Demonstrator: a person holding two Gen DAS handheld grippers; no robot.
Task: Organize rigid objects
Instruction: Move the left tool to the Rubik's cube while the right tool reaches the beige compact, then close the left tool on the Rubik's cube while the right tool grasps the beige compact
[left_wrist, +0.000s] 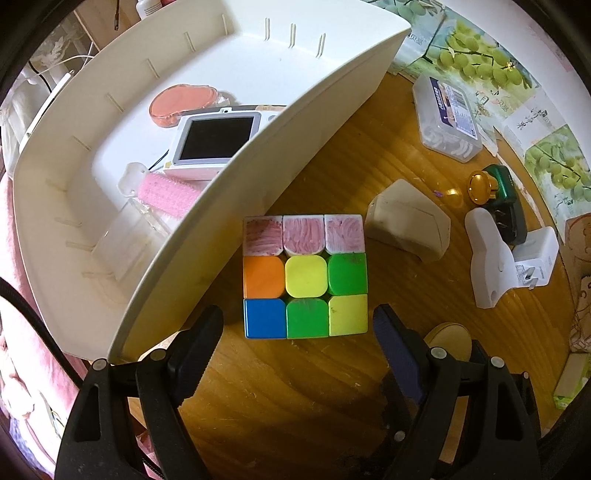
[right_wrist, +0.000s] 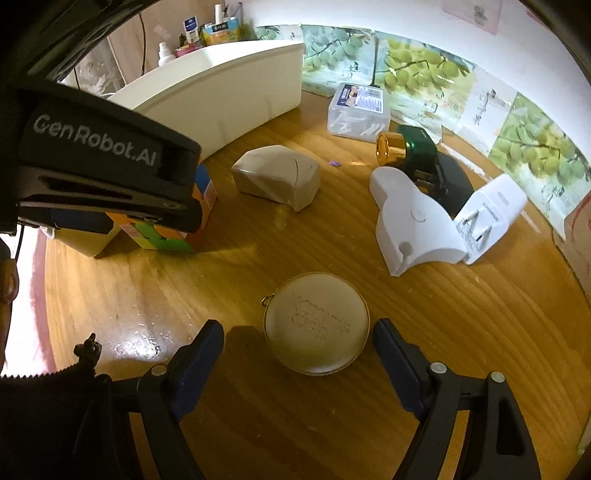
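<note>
A colour cube (left_wrist: 305, 276) with scribbled pink top-row stickers stands on the wooden table (left_wrist: 295, 387), right beside the white bin (left_wrist: 280, 147). My left gripper (left_wrist: 298, 320) hangs straight above it, open, its fingers either side of the cube's near edge without touching. A round cream compact with a gold rim (right_wrist: 316, 326) lies flat on the table. My right gripper (right_wrist: 298, 332) is open around it, with a gap at each pad. In the right wrist view the left gripper's black body hides most of the cube (right_wrist: 173, 232).
The bin holds a pink-framed screen device (left_wrist: 214, 142), a pink oval case (left_wrist: 181, 103) and a pink roller (left_wrist: 170, 195). On the table lie a beige case (right_wrist: 277, 177), a white device (right_wrist: 413, 225), a white plug (right_wrist: 487, 218), a gold-capped green bottle (right_wrist: 402, 147) and a clear box (right_wrist: 358, 110).
</note>
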